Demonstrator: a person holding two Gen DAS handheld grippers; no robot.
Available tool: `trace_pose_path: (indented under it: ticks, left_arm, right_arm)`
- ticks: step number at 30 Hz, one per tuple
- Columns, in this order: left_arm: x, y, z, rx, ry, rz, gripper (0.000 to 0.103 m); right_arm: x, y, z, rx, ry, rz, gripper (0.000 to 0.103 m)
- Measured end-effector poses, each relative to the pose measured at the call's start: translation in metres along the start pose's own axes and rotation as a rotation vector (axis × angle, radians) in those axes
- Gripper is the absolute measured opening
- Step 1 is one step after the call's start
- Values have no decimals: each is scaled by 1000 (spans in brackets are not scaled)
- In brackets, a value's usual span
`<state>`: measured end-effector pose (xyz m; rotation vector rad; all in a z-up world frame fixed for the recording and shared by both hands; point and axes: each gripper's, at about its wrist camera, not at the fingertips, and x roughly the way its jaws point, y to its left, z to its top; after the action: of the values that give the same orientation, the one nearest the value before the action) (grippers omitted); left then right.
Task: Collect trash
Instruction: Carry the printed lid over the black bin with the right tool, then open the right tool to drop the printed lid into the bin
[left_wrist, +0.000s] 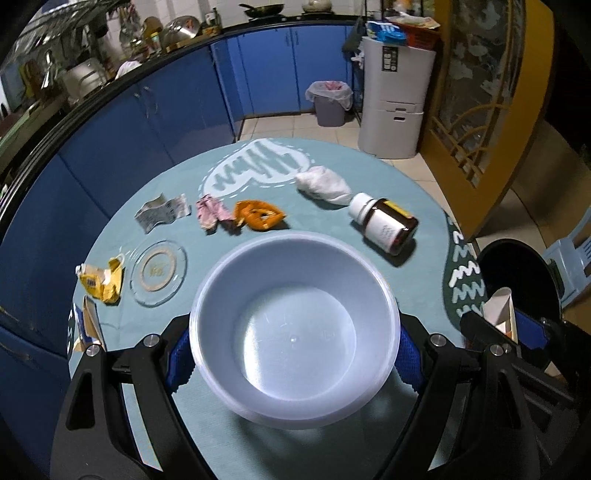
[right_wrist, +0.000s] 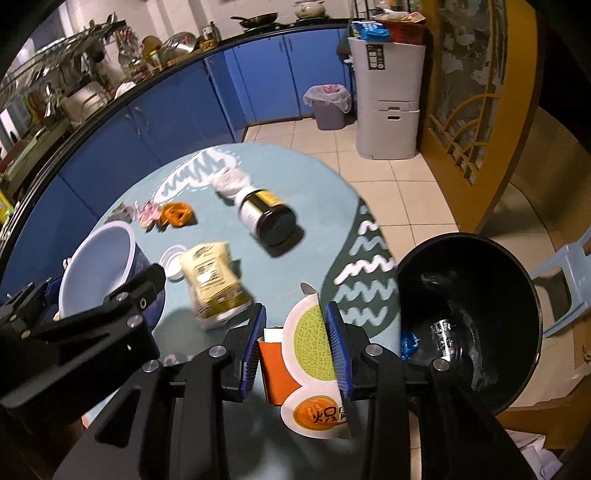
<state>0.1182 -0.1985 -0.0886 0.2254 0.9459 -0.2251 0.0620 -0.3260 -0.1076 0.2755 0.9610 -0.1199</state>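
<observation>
The round tabletop (left_wrist: 258, 454) under its teal cloth is strewn with wrappers. Beside it stands the black round bin (right_wrist: 469, 317). The left gripper (left_wrist: 295, 354) spans wide around a white plastic bowl (left_wrist: 295, 332). The right gripper (right_wrist: 297, 343) pinches an orange melon-print carton (right_wrist: 295, 354) near the bin's rim; released short, the carton could fall outside. The brown pill bottle (left_wrist: 388, 225) lying on its side might roll.

I see a smooth white plastic bowl (left_wrist: 295, 332) with a soft sheen, a matt teal cloth on the surface (left_wrist: 332, 221), a glossy brown bottle (left_wrist: 388, 225), crumpled paper (left_wrist: 162, 212) near its far left edge, a printed card carton (right_wrist: 306, 354), and a shiny black bin (right_wrist: 469, 325).
</observation>
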Motion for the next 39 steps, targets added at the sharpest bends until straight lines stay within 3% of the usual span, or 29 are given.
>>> trace_pose_path:
  ticks: [12, 33, 39]
  left_arm:
    - [3, -54, 22, 88, -49, -24, 84]
    - [-3, -164, 44, 216, -117, -159, 85]
    - [-11, -174, 43, 221, -137, -173, 92]
  right_arm:
    - [-5, -57, 15, 87, -60, -72, 33]
    - [-34, -157, 13, 259, -129, -193, 33]
    - [-40, -172, 10, 287, -142, -203, 33]
